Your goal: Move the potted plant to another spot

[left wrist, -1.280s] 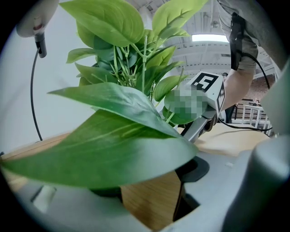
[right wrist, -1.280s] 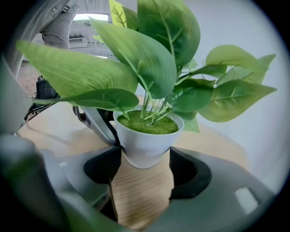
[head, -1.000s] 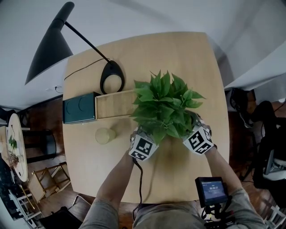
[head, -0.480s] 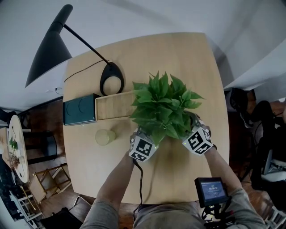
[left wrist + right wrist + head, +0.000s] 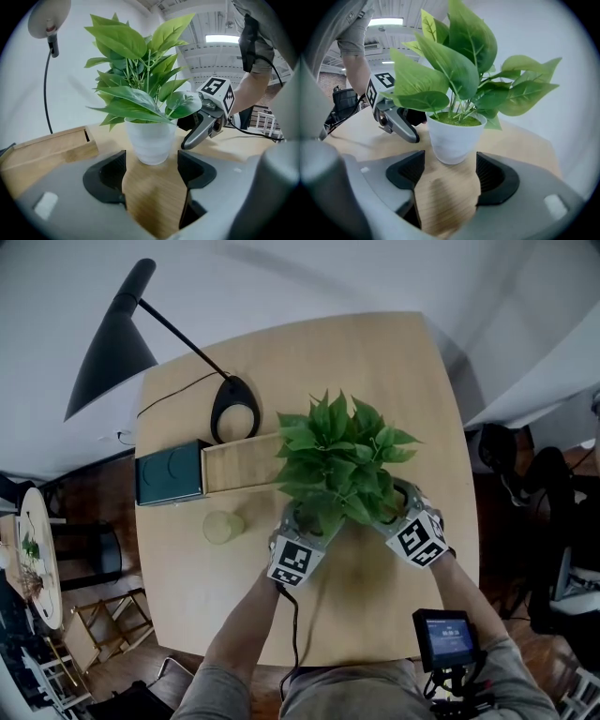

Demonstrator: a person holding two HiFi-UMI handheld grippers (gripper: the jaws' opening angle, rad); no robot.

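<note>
Potted plant [image 5: 337, 463] stands just beyond left tongs [image 5: 151, 158] — and empty, opening right tongs [image 5: 450, 160].

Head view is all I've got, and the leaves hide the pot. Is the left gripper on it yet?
Observer: No. In the left gripper view the left gripper is open, and the white pot stands just ahead of its pads, not between them.
Operator: And the right one?
Observer: The right gripper has its jaws opening. Only bare table lies between them, and the pot sits just beyond their tips.
Operator: Is the pot lifted or tilted?
Observer: Neither. It stands upright with its base on the table.
</note>
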